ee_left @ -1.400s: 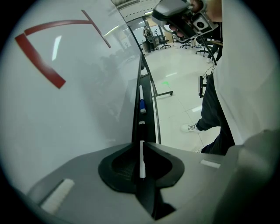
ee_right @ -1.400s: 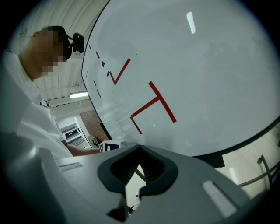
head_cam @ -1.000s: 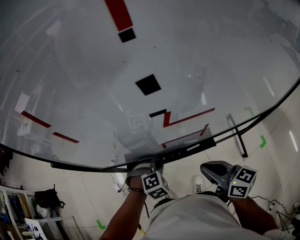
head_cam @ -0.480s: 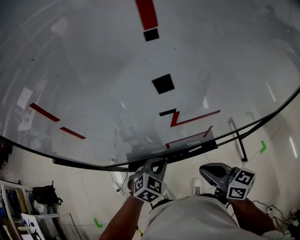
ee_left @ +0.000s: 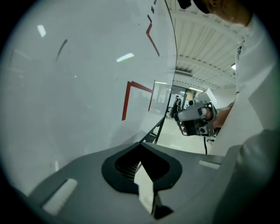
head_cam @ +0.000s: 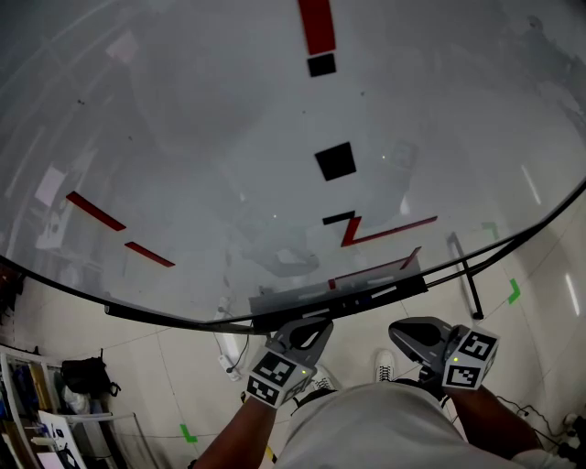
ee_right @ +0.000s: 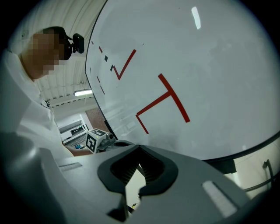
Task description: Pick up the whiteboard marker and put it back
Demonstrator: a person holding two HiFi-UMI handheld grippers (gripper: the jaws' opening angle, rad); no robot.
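- Our left gripper [ee_left: 140, 148] had its jaws pressed together on nothing, and the right gripper [ee_right: 139, 149] likewise.
- Just beyond both tips ran the tray [head_cam: 302, 302] of the whiteboard [head_cam: 229, 137], probably where we would reach next.
- We could not spot the whiteboard marker in any view.

You look at a big whiteboard [head_cam: 183, 128] that fills the top of the frame. Red strips [head_cam: 318, 23] and black squares [head_cam: 335, 161] stick to it. Its dark tray [head_cam: 352, 295] runs along the lower middle. The pale floor [head_cam: 165, 366] at the bottom has green tape marks [head_cam: 514, 291].
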